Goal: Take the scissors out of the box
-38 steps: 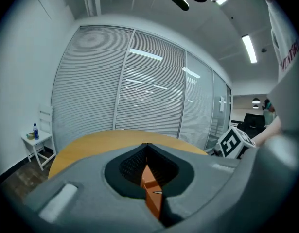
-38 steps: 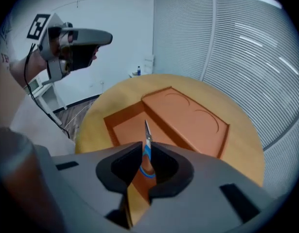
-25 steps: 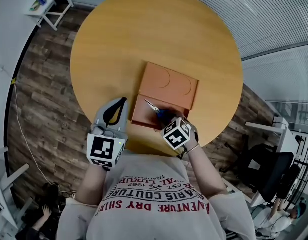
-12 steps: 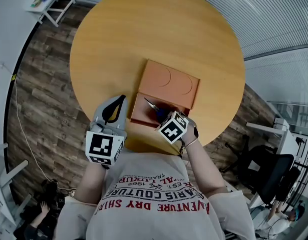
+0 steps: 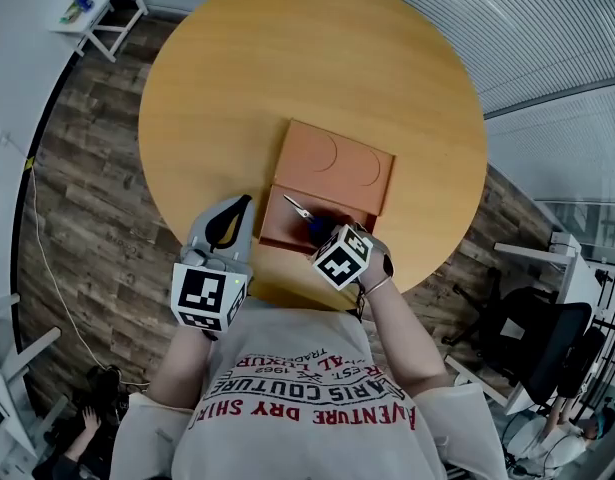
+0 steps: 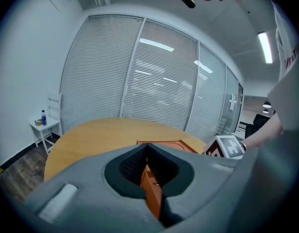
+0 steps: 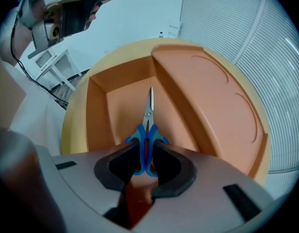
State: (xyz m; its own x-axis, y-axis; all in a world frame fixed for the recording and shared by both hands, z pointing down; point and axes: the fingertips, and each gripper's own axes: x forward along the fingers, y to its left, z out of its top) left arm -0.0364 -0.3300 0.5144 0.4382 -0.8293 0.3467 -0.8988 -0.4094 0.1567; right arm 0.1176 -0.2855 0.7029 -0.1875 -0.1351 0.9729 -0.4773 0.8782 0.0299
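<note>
Right hand-held gripper (image 7: 147, 148) points steeply down into the open orange box (image 7: 96, 115), jaws closing. The blue handles of the scissors (image 7: 149, 125) sit between the pads, and both pads look to be touching them. The gap is narrow, about the width of the handles.

The scissors lie inside the box on the tray floor, blades shut and tips pointing away from the gripper toward the lid (image 7: 212, 106). The lid lies open and flat against the tray's far side.

Left hand-held gripper (image 6: 147, 152) is just beside the box's left front corner, tilted slightly down. Its jaws are narrow, with the tips together. An orange strip shows in the gap below the tips; I can't tell whether it's clamped or only seen through the gap.

The box sits on the near part of the round wooden counter (image 5: 237, 88), close to the person's edge.
</note>
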